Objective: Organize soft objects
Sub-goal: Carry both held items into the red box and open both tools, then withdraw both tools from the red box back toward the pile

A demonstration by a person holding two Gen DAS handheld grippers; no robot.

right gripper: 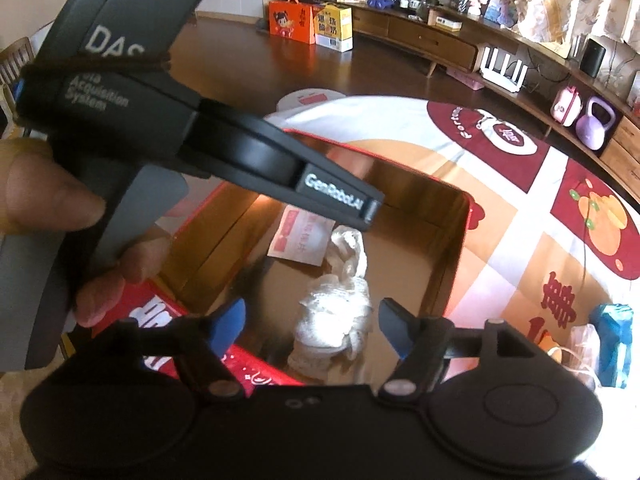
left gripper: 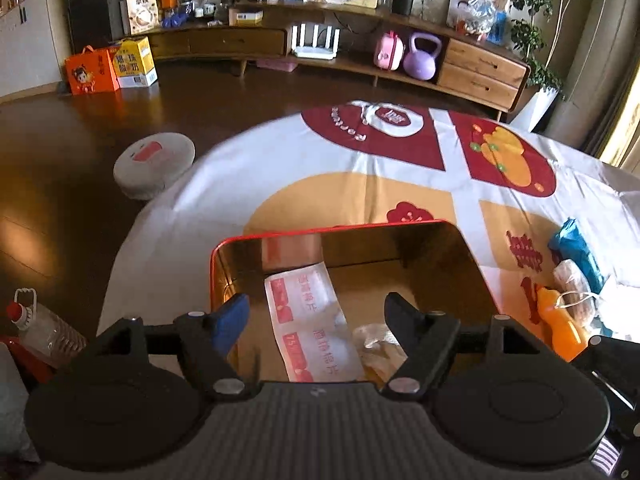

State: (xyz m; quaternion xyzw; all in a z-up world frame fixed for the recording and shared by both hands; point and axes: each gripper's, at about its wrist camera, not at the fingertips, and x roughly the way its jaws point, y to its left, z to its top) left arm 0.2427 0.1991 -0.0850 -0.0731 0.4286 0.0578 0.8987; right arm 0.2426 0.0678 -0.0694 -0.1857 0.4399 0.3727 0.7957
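Observation:
A red-rimmed box with a shiny gold inside (left gripper: pixel 452 248) stands on the table. In it lie a white-and-red wipes strip (left gripper: pixel 312 328) and a crumpled white gauze bundle (right gripper: pixel 336 316); the bundle shows faintly in the left wrist view (left gripper: pixel 376 344). My left gripper (left gripper: pixel 316 316) is open and empty above the box's near side. My right gripper (right gripper: pixel 308 324) is open and empty just above the gauze bundle. The left gripper's body (right gripper: pixel 248 152) crosses the right wrist view over the box, held by a hand. The wipes strip also shows there (right gripper: pixel 300 236).
Right of the box lie an orange bottle (left gripper: pixel 556 324), a blue packet (left gripper: pixel 576 252) and a clear bag with a string (left gripper: pixel 576 288). The table has a red, orange and white cloth (left gripper: pixel 320 160). A robot vacuum (left gripper: pixel 154 162) sits on the floor at left; an oil bottle (left gripper: pixel 40 328) stands near left.

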